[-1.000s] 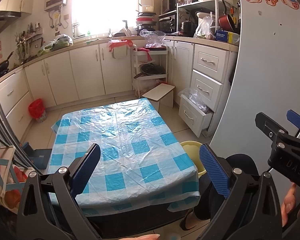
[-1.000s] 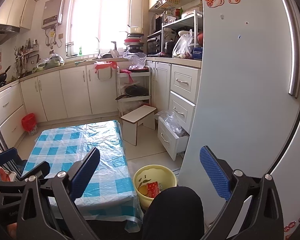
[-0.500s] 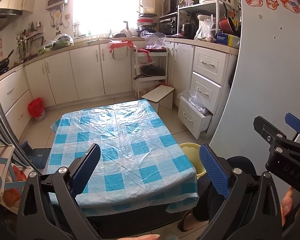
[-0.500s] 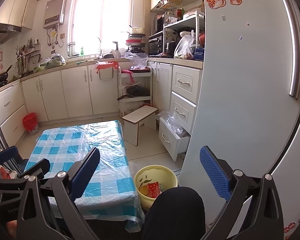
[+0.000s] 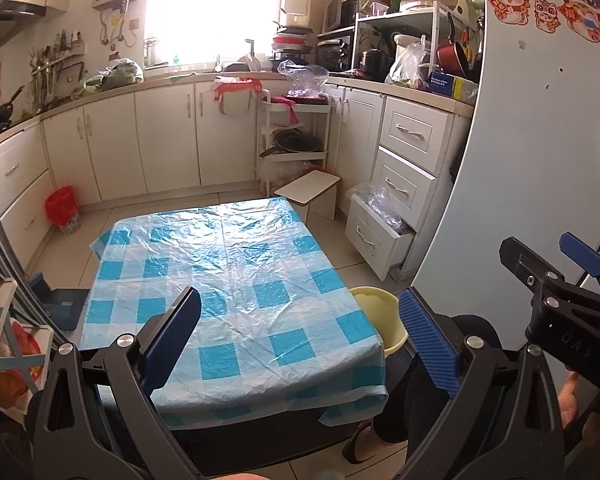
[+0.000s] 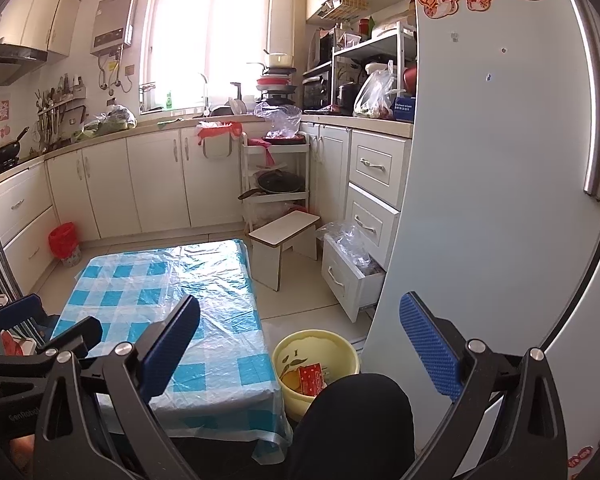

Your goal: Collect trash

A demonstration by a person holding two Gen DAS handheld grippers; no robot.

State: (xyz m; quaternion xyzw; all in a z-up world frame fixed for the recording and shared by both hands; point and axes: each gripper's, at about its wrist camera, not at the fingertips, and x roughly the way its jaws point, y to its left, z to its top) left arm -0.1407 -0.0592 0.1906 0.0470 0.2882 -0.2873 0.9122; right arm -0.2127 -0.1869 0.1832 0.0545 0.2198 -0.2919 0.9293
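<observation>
A yellow bucket [image 6: 316,364] stands on the floor right of the low table [image 6: 156,280]; a red packet [image 6: 311,378] and orange scraps lie inside it. Only the yellow bucket's rim [image 5: 374,304] shows in the left wrist view, past the table corner. The table [image 5: 228,280] wears a blue-checked plastic cover with nothing on it. My left gripper [image 5: 300,336] hangs open above the table's near edge, nothing between its blue pads. My right gripper [image 6: 300,344] is open too, held above the bucket and a dark-clothed knee [image 6: 352,420]. Each gripper shows at the other view's edge.
A white fridge [image 6: 500,200] fills the right side. A small white stool [image 6: 286,236] and an open bottom drawer [image 6: 352,276] with plastic bags stand beyond the bucket. White cabinets line the back; a red-lined bin [image 6: 63,242] sits at the left. A foot in a sandal [image 5: 360,444] rests by the table.
Both views have shifted only slightly; the cameras tilted a little. Both grippers stay open and empty, and the bucket and table have not moved.
</observation>
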